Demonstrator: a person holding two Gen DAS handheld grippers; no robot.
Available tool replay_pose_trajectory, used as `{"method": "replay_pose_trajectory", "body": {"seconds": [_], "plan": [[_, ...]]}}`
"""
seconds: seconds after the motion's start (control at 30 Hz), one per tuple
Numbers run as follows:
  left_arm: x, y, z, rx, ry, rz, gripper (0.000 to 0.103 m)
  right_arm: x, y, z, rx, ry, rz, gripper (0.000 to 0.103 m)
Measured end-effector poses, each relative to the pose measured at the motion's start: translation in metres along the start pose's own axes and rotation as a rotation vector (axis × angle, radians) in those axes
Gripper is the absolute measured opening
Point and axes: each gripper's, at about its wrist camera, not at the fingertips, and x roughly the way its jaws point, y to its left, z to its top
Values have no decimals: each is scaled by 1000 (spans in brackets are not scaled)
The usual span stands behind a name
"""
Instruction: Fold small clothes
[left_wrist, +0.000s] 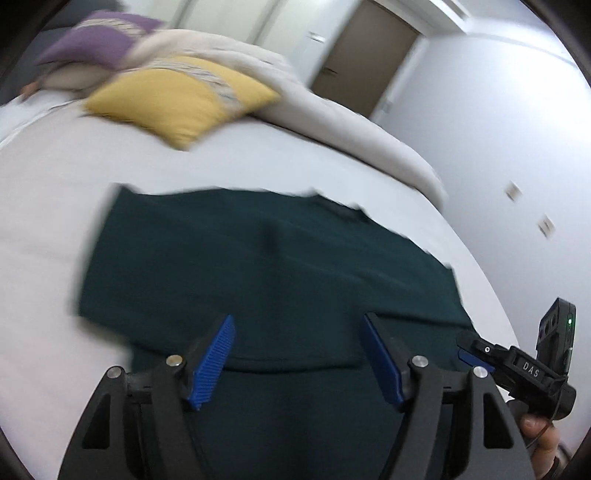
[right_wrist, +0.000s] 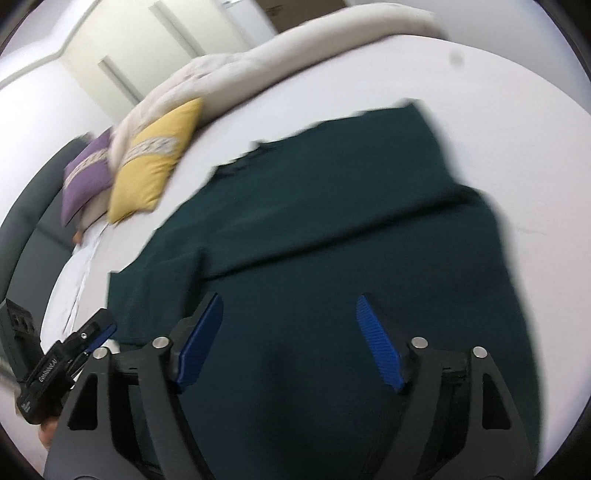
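Hovering above the dark green garment (left_wrist: 266, 266), the left gripper (left_wrist: 297, 328) has its blue ribbed pads (left_wrist: 212, 363) spread wide, with nothing pinched between them; cloth is seen through the gap, but pad contact with it cannot be confirmed. Right gripper (right_wrist: 290, 310) in the same condition: pads (right_wrist: 378, 341) spread apart over the garment, gripping nothing.

Garment lies spread on the white bed sheet (left_wrist: 48, 206), partly folded; in the right wrist view one layer overlaps another along a diagonal edge. A curved seam runs across the fabric just below the left gripper's pads. Both views are motion-blurred, so finer fabric detail is not readable.

Each gripper shows at the edge of the other's view, just beside the garment. In the left wrist view the right gripper's body carries the white letters "DAS", and a small green light glows on the black unit behind it. A fingertip (left_wrist: 535, 422) of the holding hand shows below it. The lettering on the left gripper's body, seen from the right wrist, is too blurred to read.

Beyond the garment: yellow cushion (left_wrist: 177, 99), purple cushion (left_wrist: 99, 40), a rumpled beige duvet (left_wrist: 332, 110)
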Motion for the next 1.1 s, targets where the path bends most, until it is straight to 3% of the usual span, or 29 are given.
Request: {"method": "replay_pose_trajectory", "body": {"seconds": [0.2,0.23,0.27,0.33,0.4,0.57,0.73,0.9,1.03,1.07,1.1], "plan": [[-20,65,12,-97,-32,67,71,82,78,12,-88,137,17,74],[-22,73,11,-107,-34,76,71,100,85,11,-92,181,1,70],[-23,78,12,-109,-34,85,71,111,91,10,-101,201,-27,63],[-25,88,12,-114,-34,96,71,118,108,10,-200,178,-117,22],[-25,99,15,-125,-38,115,71,109,116,14,-222,173,-82,6],[-13,104,34,-126,-43,154,71,49,124,48,-301,31,-45,6],[22,96,61,-96,-18,217,72,32,71,98,-263,-43,-66,6],[74,85,78,-49,60,303,72,91,8,102,-200,102,-156,6],[107,73,79,29,123,352,71,98,-6,103,-162,73,-109,7],[113,72,78,34,132,357,62,99,-8,104,-159,75,-102,6],[117,72,78,35,139,355,44,100,-9,107,-168,77,-100,6]]}}
